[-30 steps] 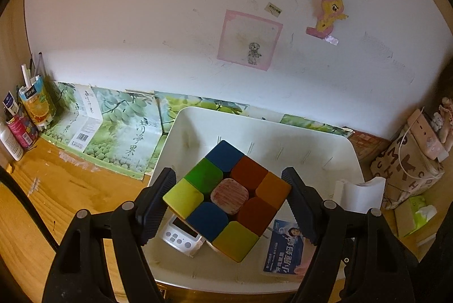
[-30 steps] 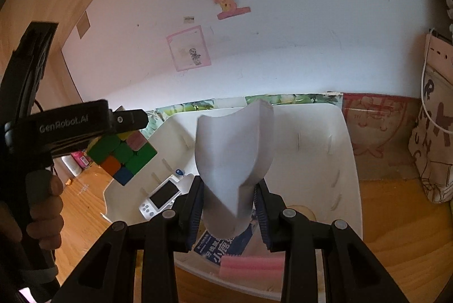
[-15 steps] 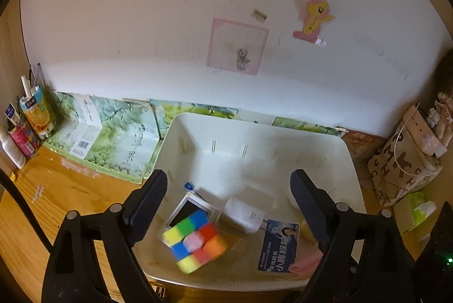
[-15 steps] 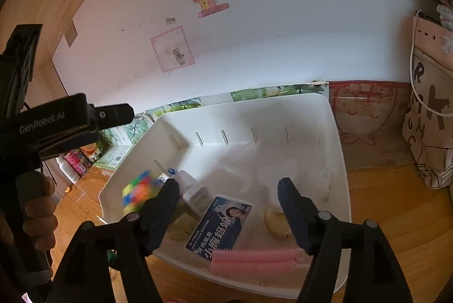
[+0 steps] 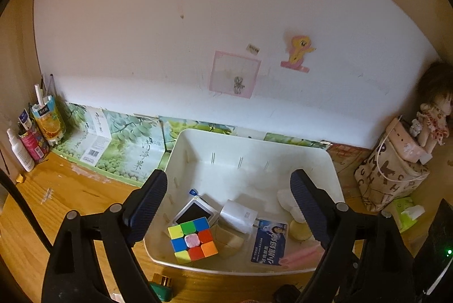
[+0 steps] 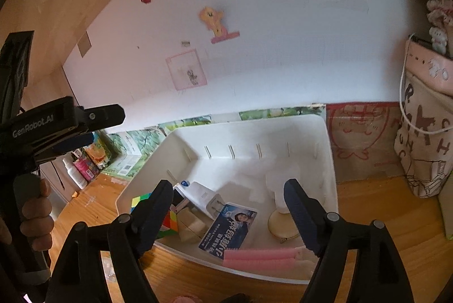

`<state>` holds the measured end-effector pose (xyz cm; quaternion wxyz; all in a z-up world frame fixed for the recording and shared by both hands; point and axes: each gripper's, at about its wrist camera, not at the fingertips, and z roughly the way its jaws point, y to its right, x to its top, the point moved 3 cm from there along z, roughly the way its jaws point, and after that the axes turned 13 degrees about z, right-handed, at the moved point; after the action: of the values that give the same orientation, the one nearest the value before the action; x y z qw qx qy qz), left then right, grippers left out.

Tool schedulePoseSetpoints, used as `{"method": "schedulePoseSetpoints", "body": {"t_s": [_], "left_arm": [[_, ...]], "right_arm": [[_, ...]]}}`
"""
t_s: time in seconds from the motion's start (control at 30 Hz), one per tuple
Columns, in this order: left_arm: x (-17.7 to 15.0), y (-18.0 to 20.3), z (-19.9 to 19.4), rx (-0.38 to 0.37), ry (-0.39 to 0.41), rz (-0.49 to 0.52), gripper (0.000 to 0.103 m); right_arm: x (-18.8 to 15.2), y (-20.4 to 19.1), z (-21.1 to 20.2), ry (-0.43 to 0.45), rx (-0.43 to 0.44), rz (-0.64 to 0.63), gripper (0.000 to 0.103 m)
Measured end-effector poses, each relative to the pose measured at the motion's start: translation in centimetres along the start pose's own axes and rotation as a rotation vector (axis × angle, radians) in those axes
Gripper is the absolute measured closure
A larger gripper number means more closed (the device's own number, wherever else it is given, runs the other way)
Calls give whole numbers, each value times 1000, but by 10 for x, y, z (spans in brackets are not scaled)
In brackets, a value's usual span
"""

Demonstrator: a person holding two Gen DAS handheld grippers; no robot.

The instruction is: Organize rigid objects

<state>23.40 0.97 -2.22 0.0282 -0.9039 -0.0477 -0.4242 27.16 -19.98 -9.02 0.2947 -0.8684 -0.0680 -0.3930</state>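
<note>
Both grippers hang over the white bin [image 5: 334,170] with their jaws wide apart and nothing between them. The left gripper [image 5: 229,209] looks down at the near left part of the bin. The right gripper [image 6: 229,215] looks down at the near middle.

The color cube [image 5: 193,239] lies flat in the bin's near left corner, just below and a little left of the middle of the left jaws. Its near side is close to the bin's front wall. A small screen gadget [image 5: 196,212] sits right behind it, and a white plug block [image 5: 237,215] lies beside that. A wooden block [image 5: 230,239] touches or nearly touches the cube on its right. A blue card [image 5: 269,242] lies flat past the wood, and a pink foam roller [image 6: 260,256] lies along the front wall, its long side running left to right. A white curved piece [image 6: 279,189] stands near the right wall, next to a round yellow thing [image 6: 283,223].

Everything in sight seems to be in the bin, so I think the hands need a new thing next. A small green and gold object [image 5: 161,286] sits on the wooden desk [image 5: 56,206] just in front of the bin, near the left gripper. That hand is nearer to it. The desk to the left has open room. The right side is crowded by a printed bag [image 6: 424,150].
</note>
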Motion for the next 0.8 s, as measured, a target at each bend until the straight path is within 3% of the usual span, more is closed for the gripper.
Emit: {"method": "schedulePoseSetpoints", "body": {"t_s": [0.8], "left_arm": [[-39,-23,-89,66,72,-77,12]], "right_arm": [[-8,-20,-75,136,25,-28,18]]}}
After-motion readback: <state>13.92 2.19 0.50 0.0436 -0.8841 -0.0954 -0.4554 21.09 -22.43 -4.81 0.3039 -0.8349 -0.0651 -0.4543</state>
